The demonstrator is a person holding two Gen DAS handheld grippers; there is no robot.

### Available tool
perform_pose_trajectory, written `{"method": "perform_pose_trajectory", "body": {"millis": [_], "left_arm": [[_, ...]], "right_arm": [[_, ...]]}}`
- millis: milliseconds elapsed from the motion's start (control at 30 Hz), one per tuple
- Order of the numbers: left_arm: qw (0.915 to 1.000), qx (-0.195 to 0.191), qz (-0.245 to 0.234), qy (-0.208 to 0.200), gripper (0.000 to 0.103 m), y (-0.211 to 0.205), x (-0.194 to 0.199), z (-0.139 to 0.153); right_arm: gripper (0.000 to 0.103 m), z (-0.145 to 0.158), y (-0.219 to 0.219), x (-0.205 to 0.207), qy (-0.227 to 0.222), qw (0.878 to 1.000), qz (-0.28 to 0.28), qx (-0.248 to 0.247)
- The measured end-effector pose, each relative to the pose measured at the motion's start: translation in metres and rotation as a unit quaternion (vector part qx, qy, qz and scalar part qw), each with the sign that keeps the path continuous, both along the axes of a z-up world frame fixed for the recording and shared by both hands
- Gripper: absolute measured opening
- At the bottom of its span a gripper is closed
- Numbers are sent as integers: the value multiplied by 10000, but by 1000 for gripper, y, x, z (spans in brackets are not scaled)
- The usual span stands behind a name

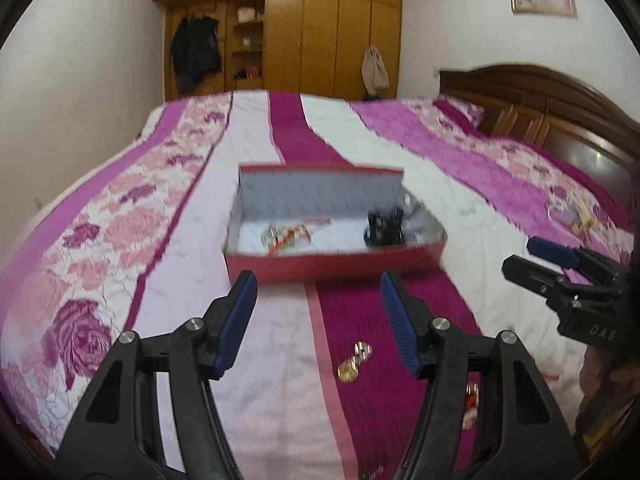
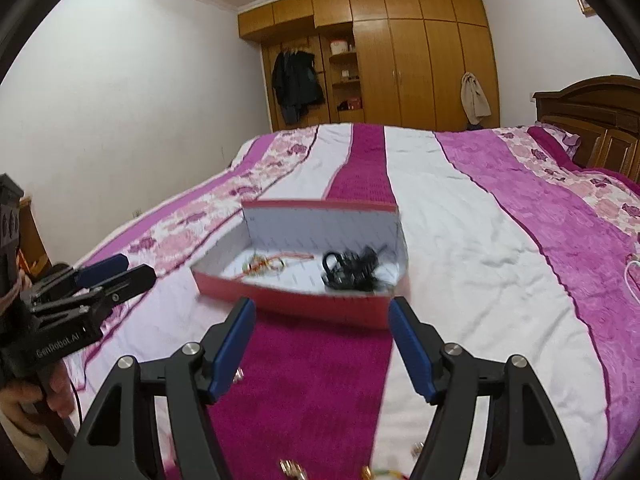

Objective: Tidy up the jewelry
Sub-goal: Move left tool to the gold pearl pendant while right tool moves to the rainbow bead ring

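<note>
1. The bed [image 1: 360,128] fills both views, its cover striped in pink, white and magenta. Wardrobe [image 2: 420,52] at the far wall, headboard [image 1: 540,104] to the right.
2. One red box [image 1: 332,268], open-topped with a white inside, sits mid-bed straight ahead of both your tongs, beyond their tips and not touched by either. The views are motion-blurred.
3. Your left tongs [image 1: 318,320] stand apart with nothing between the blue pads; the jaws look to be at rest, open. They hang over the cover just short of the box's near wall.
4. Your right tongs [image 2: 322,344] are also spread wide and empty, aimed at the box's near wall. In the left wrist view they show at the right edge [image 1: 560,264].
5. Inside the box, two clumps: a dark tangle of jewelry [image 1: 386,226] at the right end, and a gold-and-red piece [image 1: 286,236] at the left.
6. Loose on the cover near you: one small gold cluster [image 1: 356,362] on the magenta stripe, between and below the left tongs' tips. A few more bits lie by the right finger [image 1: 470,404]; too blurred to count.
7. Nothing stands between either pair of tongs and the box.
</note>
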State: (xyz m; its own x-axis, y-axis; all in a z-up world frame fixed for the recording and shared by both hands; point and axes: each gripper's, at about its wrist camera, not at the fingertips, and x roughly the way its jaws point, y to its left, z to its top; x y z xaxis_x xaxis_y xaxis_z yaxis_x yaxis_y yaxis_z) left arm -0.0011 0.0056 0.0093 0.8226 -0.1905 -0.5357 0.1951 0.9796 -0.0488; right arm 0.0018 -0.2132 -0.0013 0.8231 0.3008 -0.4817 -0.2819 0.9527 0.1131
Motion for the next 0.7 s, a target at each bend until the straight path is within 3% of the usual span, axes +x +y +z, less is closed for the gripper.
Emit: {"method": "perform_pose_trajectory", "body": {"millis": [300,467,700], "left_arm": [[9960,389,-299,751,56,-13,-3,-29],[9888,464,-474,1340,56,-21,7,-49],[9812,448,-622,1771,56,-27,20,-67]], "right_arm": [[71,-30,-24,-21,609,9977,-96,-272],[71,-53,-36,-28,1028,9935,-209,-449],[71,-76,-42,-33,1428,9877,-245,-581]]}}
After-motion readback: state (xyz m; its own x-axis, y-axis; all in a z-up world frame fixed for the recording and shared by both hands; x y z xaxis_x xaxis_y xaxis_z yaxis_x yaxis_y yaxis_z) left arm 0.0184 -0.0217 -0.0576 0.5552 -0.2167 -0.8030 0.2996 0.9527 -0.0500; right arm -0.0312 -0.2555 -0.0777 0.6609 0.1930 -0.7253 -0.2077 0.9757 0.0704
